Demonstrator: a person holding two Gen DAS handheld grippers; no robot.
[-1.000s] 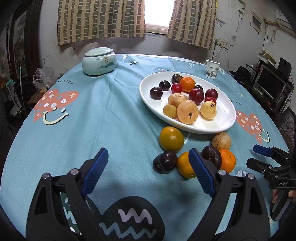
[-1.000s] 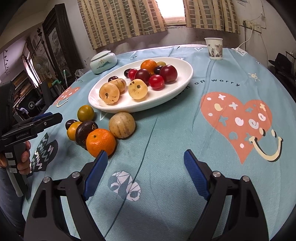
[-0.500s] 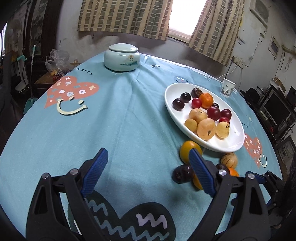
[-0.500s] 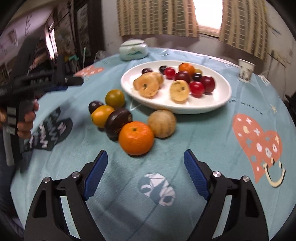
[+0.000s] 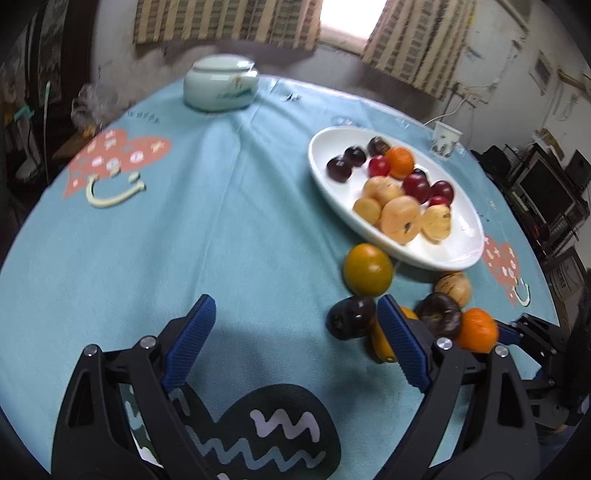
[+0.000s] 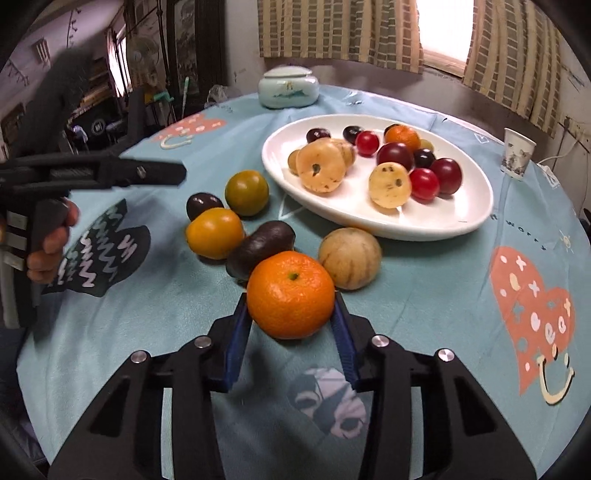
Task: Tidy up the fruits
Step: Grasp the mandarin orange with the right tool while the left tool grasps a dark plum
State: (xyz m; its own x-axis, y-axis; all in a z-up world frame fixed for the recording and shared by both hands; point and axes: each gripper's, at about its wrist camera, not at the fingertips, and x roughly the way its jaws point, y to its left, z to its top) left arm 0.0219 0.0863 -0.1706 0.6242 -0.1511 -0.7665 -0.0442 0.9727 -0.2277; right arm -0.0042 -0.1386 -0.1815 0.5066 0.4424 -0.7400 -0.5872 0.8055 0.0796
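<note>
Right wrist view: the right gripper is closing its jaws onto the orange, just short of the plate at 1 o'clock. Lifting risks nudging the dark fruit touching at 11 o'clock. The surface is lying open at 3 o'clock. The left gripper is hovering wide, empty.

Lived-in home, curtained window, round clothed table, cluttered shelves
</note>
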